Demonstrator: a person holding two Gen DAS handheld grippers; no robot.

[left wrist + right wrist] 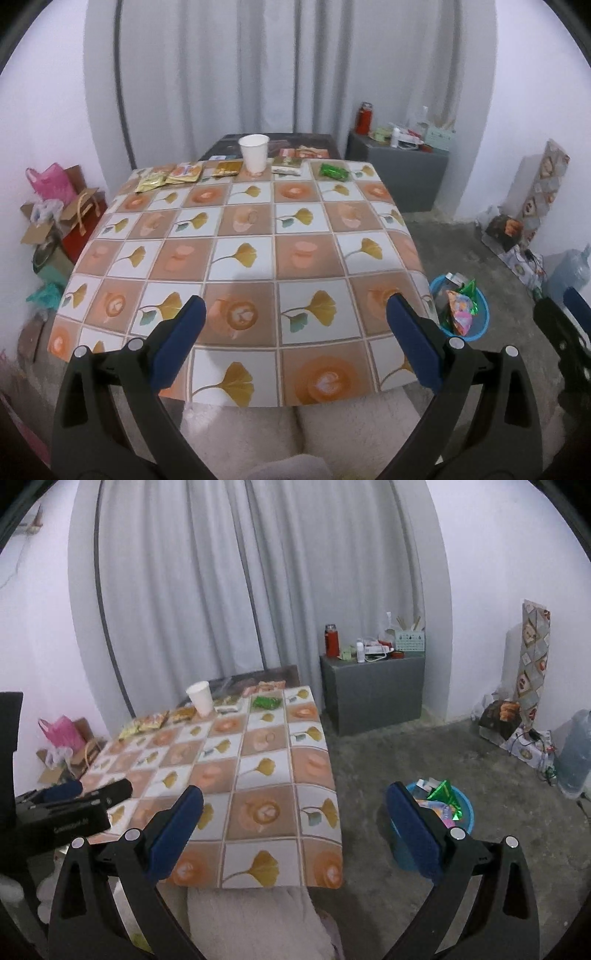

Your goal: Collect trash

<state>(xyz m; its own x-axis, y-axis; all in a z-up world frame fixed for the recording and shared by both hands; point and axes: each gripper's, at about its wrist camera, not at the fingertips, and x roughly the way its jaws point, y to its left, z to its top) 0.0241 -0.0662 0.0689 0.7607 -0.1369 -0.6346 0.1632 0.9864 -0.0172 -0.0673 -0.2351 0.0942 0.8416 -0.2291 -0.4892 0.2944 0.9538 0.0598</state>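
Several wrappers lie along the far edge of the table [258, 236]: a green wrapper [334, 171], gold and orange packets [173, 175], and a white paper cup [254, 152] among them. A blue basin [476, 325] with wrappers in it sits on the floor right of the table; it also shows in the right wrist view [463, 812]. My left gripper [295, 325] is open and empty above the table's near edge. My right gripper [295, 816] is open and empty, held above the table's near right corner, with the basin beside its right finger.
A grey cabinet [373, 690] with a red flask and bottles stands at the back right. Bags and cardboard boxes [55, 218] crowd the floor left of the table. Boxes and a water jug [576, 753] line the right wall. Grey curtains hang behind.
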